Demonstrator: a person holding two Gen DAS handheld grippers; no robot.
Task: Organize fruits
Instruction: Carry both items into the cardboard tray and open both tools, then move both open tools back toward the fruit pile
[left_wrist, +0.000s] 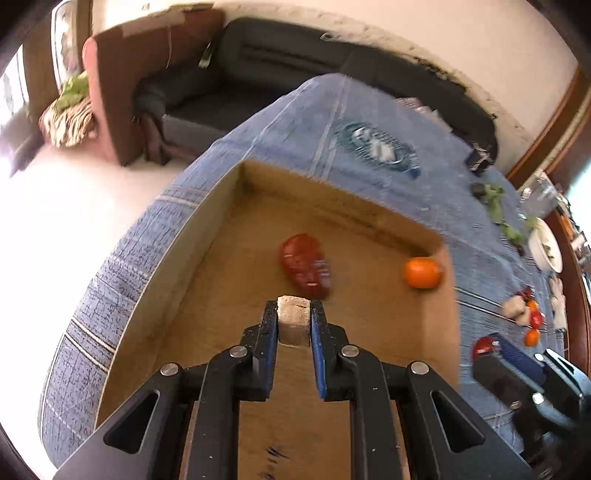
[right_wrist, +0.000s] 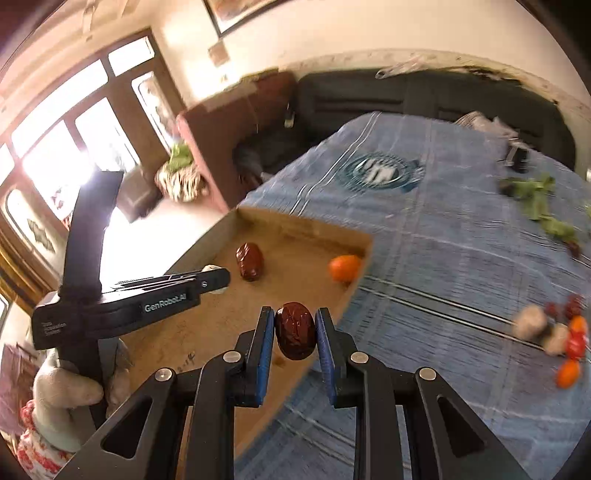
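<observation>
My left gripper (left_wrist: 294, 317) pinches a pale chunk (left_wrist: 293, 322), right gripper (right_wrist: 294, 332) pinches a red date (right_wrist: 295, 330), both over the cardboard tray (right_wrist: 354, 240). Go low, release gently beside date (right_wrist: 250, 261) and orange (right_wrist: 344, 267).

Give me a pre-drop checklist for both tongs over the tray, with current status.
1. Left tongs clamped on the pale chunk: ok.
2. Right tongs clamped on the red date: ok.
3. Left tongs over the wooden tray: ok.
4. Right tongs inside the tray edge: cannot tell; the date sits near the tray's near edge in the right wrist view.
5. Free floor in the tray: ok; only one date and an orange lie there, apart.
6. Tongs clear of each other: ok, the left one is off to the side in the right wrist view.
</observation>
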